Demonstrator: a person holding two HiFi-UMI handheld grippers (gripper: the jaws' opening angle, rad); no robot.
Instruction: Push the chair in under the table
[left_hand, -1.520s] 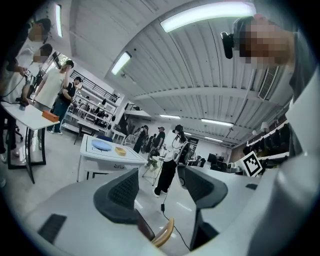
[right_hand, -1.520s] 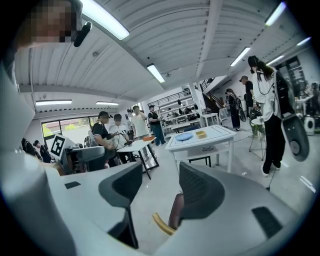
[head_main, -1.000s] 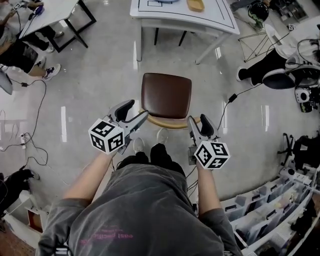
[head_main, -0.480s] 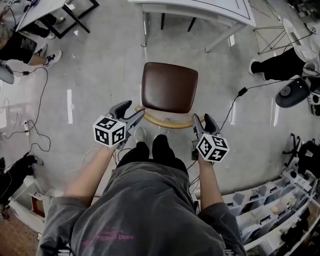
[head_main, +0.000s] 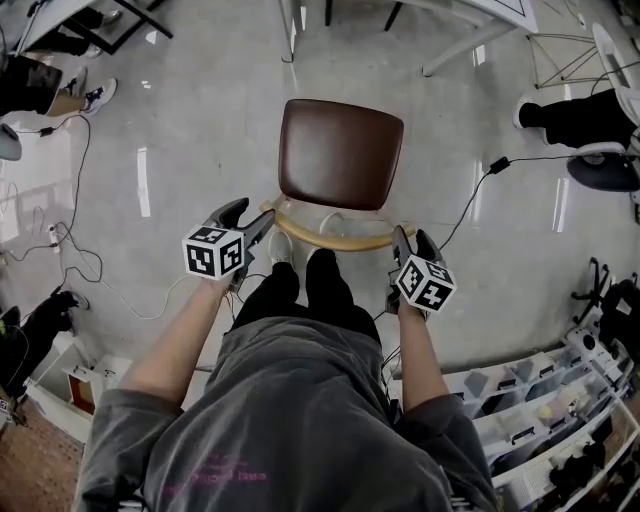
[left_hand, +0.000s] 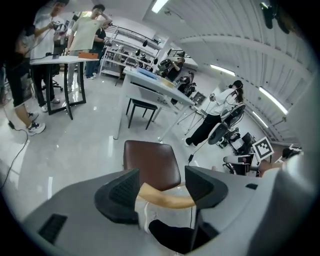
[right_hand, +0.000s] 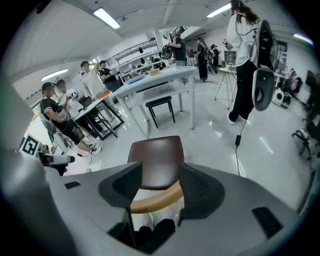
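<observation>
Both grippers are released, jaws apart: the left gripper (head_main: 262, 222) and the right gripper (head_main: 403, 238) each take one end of the curved pale wooden backrest (head_main: 335, 239) between the jaws. The brown padded chair (head_main: 341, 152) stands just ahead of them, and the white table (right_hand: 162, 76) is farther ahead. The chair looks stiff and fairly light, so I judge this rail the best hold.

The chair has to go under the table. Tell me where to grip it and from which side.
Grip the curved wooden backrest, left gripper and right gripper at its two ends, from behind. It is a thin rail nearest you, and the seat points at the table, so the push should run straight.
</observation>
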